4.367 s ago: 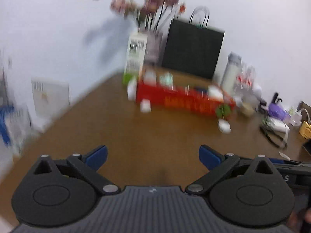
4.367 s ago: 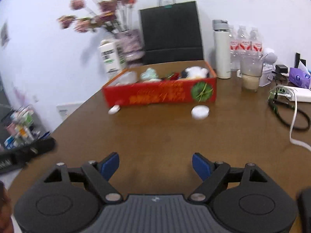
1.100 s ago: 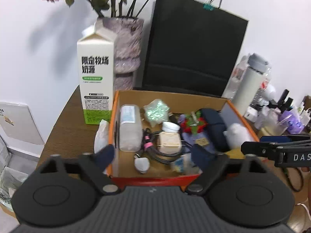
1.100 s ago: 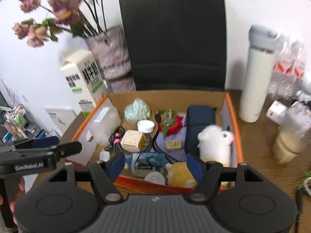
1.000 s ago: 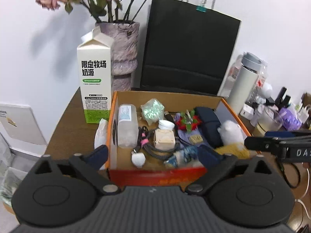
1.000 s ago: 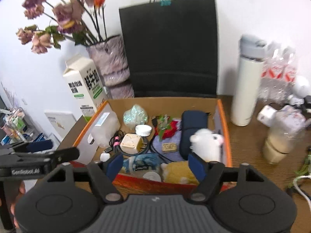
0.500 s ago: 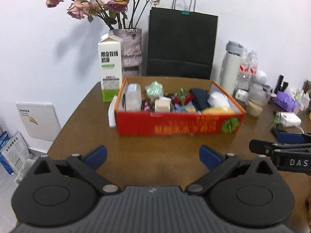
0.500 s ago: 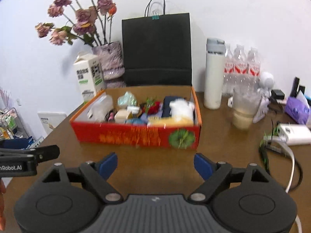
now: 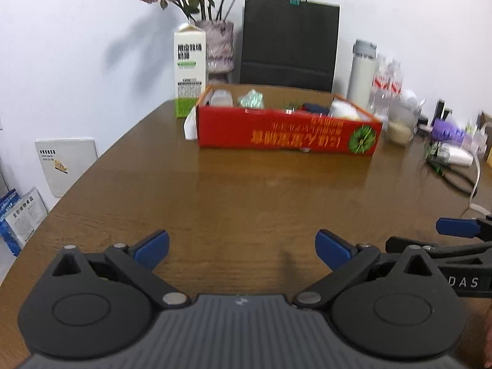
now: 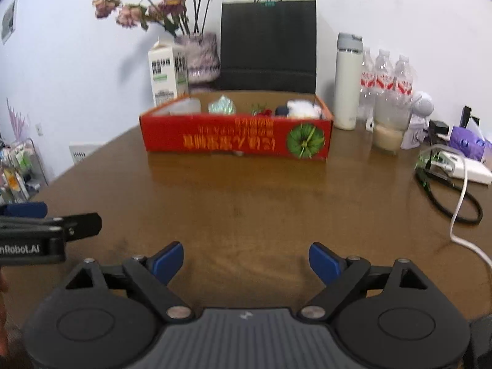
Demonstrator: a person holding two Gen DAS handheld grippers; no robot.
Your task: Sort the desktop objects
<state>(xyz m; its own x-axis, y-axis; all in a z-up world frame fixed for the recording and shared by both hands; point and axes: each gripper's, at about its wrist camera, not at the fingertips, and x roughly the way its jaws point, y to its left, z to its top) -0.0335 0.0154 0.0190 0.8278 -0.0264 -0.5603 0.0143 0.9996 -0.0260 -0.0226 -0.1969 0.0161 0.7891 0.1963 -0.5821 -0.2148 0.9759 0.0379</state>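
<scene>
My left gripper point(image 9: 242, 247) hangs low over the bare brown table point(image 9: 246, 196), jaws spread wide w/ nothing between the blue pads point(image 9: 152, 247), and my right gripper point(image 10: 246, 259) is the same, wide apart and empty, just beside the left one; each shows only partly at the edge of the other's view. The red box point(image 10: 236, 138) sits well ahead of both, toward the far side of the table, its long printed wall facing me, so most of what's inside is hidden behind that wall. Only the tops poke out: a clear plastic container point(image 10: 186, 106) at the left end, a crinkly pale-green bundle point(image 10: 222, 106), a bit of red-and-green sprig point(image 10: 261, 110), something dark blue point(image 10: 281, 110) and a white fluffy thing point(image 10: 303, 107) at the right end; can't tell more, it's blurry. A small roundish item point(image 10: 237, 153) lies at the foot of the box's front wall, too small to make out. Behind the box stand a milk carton point(image 9: 189, 73), a vase of dried roses point(image 9: 219, 46), a black paper bag point(image 10: 268, 46) and a white flask point(image 10: 348, 81), w/ water bottles point(image 10: 386, 77) next to it. Cables & a white adapter point(image 10: 461, 169) lie off to the right, cut off at the frame edge
</scene>
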